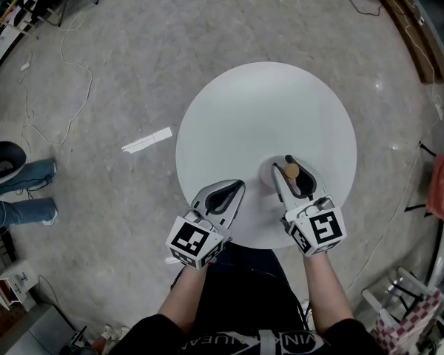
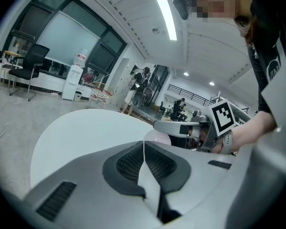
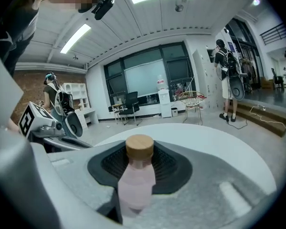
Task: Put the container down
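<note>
Right tool (image 1: 290,174) is pinching a pale pink bottle (image 3: 136,181) with a wood-coloured cap (image 3: 139,147). Pads sit on either side of the bottle, just below the cap, and the bottle is upright. It's over the near right part of the round white tabletop (image 1: 266,109), close to the front edge. Can't tell if its base touches the surface. No label or print shows on the bottle.

Left tool (image 1: 226,194) has its jaws pressed together with nothing between them. It's over the near left edge of the tabletop, well apart from the bottle.

Only markings on the tools are black-and-white square codes on the left cube (image 1: 194,240) and right cube (image 1: 320,230). White lettering on the person's black shirt (image 1: 281,342) is cut off by the frame edge, so I can't read it.
</note>
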A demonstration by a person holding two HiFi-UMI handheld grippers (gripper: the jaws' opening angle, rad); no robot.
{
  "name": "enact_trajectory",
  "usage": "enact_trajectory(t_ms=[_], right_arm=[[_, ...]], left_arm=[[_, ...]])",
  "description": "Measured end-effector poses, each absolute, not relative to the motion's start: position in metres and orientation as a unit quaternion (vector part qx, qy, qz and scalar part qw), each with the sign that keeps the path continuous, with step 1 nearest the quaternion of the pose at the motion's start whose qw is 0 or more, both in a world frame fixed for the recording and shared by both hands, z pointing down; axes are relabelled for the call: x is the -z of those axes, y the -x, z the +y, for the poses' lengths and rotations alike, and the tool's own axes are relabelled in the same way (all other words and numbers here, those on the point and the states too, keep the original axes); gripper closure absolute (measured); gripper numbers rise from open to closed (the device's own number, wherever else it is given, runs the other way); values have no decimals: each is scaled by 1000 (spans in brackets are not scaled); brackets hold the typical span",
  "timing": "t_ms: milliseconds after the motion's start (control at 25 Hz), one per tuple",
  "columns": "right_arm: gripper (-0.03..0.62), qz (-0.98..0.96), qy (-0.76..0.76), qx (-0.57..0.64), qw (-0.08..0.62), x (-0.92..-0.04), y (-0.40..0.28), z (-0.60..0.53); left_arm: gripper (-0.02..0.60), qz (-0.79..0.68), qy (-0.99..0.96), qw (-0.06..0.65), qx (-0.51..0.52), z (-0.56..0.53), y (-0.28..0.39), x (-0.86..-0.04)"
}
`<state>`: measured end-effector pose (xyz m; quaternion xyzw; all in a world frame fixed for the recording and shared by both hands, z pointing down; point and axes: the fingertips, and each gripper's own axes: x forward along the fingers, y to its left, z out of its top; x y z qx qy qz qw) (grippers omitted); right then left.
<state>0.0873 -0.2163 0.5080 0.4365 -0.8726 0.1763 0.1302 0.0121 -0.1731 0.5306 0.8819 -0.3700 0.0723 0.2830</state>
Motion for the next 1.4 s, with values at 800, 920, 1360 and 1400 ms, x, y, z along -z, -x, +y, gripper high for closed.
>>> enact_trajectory(t_ms=[800, 920, 1360, 1400], right_arm=[[465, -886, -419, -117, 159, -512, -76, -217], [465, -887, -417, -112, 161, -513, -76, -217], [465, -893, -409, -84, 168, -513, -70, -214], [464, -893, -408, -84, 168, -513, -70, -214]], left_arm=[[566, -376, -879, 285, -70, -182, -7, -534], [566, -378, -879, 285, -65, -182, -7, -535], [566, -381, -878, 284, -66, -180, -8, -537], [566, -381, -878, 283, -66, -180, -8, -537]])
